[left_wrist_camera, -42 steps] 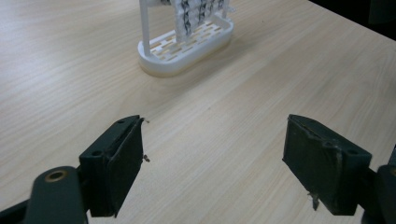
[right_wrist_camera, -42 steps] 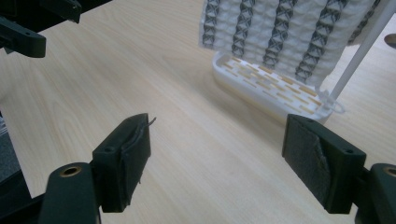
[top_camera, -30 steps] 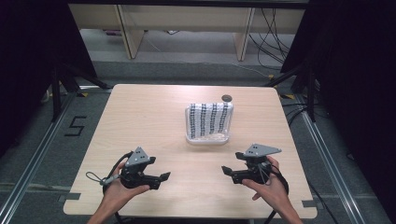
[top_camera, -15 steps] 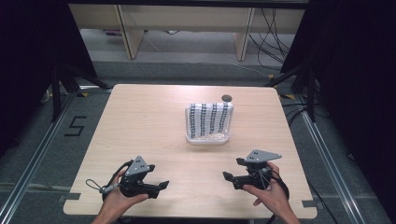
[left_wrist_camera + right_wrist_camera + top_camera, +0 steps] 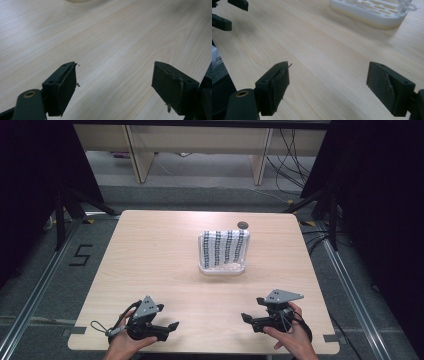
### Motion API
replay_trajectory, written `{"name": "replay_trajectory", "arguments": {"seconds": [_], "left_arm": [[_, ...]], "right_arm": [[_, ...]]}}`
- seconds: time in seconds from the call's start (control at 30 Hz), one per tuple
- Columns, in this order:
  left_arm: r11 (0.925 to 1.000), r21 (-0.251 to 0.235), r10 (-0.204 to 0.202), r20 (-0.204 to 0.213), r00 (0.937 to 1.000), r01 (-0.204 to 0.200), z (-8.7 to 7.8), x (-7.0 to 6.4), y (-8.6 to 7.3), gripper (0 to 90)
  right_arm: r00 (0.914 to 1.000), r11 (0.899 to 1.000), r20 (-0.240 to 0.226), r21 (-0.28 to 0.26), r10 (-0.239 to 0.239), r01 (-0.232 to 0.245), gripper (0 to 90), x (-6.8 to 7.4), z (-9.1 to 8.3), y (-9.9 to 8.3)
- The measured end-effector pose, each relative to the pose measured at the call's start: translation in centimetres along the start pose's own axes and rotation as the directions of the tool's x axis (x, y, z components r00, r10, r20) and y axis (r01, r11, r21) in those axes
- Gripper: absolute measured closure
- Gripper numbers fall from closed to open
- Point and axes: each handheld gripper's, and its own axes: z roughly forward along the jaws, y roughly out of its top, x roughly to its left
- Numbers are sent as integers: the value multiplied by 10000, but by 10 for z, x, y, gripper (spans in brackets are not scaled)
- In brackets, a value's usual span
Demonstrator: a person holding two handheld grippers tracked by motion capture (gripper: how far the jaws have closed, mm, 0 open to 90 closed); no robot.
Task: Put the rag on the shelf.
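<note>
A white slotted tray (image 5: 223, 268) stands at the table's middle, and a black-and-white patterned cloth (image 5: 223, 247) is draped over it. My left gripper (image 5: 169, 328) rests near the front edge at the left, open, with nothing between its jaws. My right gripper (image 5: 247, 319) is near the front edge at the right, also open and holding nothing. In the left gripper view the left gripper (image 5: 115, 72) spreads wide over bare wood. The right gripper (image 5: 328, 72) does the same in the right gripper view, with the tray (image 5: 372, 13) far ahead and the left gripper (image 5: 228, 12) at top left.
A small dark round object (image 5: 243, 224) lies at the table's far edge, behind the tray. The light wooden table (image 5: 150, 255) has bare wood between the grippers and the tray. Dark stands and cables surround the table on the floor.
Both grippers have drawn back toward the table's front edge. Their jaws stayed open throughout, and the tray and cloth have not moved.
</note>
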Motion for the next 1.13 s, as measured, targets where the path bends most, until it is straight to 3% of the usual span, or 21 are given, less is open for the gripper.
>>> {"name": "replay_trajectory", "arguments": {"seconds": [0.07,0.1,0.13,0.2,0.23,0.37,0.4,0.5,0.6,0.7,0.77,0.8,0.83,1.0,1.13], "left_arm": [[9995,212,228,-112,9997,-225,0,0,-2,192],[9999,103,105,-103,9999,-104,1,-2,-3,191],[10000,0,-78,-51,10000,78,2,-5,-4,191],[10000,11,49,-131,9999,-49,1,-6,-4,191],[9996,114,262,-146,9995,-260,0,-4,-4,191],[10000,-26,47,-224,9997,-48,0,-3,-3,191],[9998,-197,-8,-131,9999,5,1,-2,-4,191],[9999,-9,113,-220,9997,-113,-1,-1,-4,191],[9998,-196,0,-130,9999,-2,0,-2,-5,191],[9998,83,165,-152,9997,-163,-1,-1,-5,191],[10000,-70,7,-194,9998,-9,1,-2,-5,191],[9998,33,171,-205,9996,-171,1,-1,-5,191],[10000,-43,-50,-130,9999,50,1,-3,-5,191],[9997,88,220,-168,9996,-219,1,-2,-5,191],[10000,27,40,-135,9999,-40,2,-3,-6,191]], "right_arm": [[9999,9999,96,109,-123,122,184,0,0,-4],[9997,9997,140,156,-178,175,182,0,0,-5],[9998,9998,182,175,-105,102,180,1,0,-8],[9996,9995,235,263,158,-164,180,3,-1,-10],[9998,9999,191,104,-112,110,180,1,0,-11],[9989,9995,384,175,-258,252,181,-2,-1,-14],[9990,9995,366,178,-264,257,181,-2,0,-14],[9992,9996,330,197,-213,207,182,-4,1,-15],[9992,9993,223,182,-324,320,182,-4,2,-15],[9993,9992,67,182,-366,365,183,-5,2,-15],[9993,9993,143,127,-351,350,184,-4,2,-15],[9992,9993,181,134,-351,348,184,-4,2,-15],[9992,9993,224,134,-341,338,183,-4,2,-15],[9989,9992,235,112,-397,395,184,-5,1,-15],[9992,9994,233,153,-329,326,184,-5,1,-15]]}}
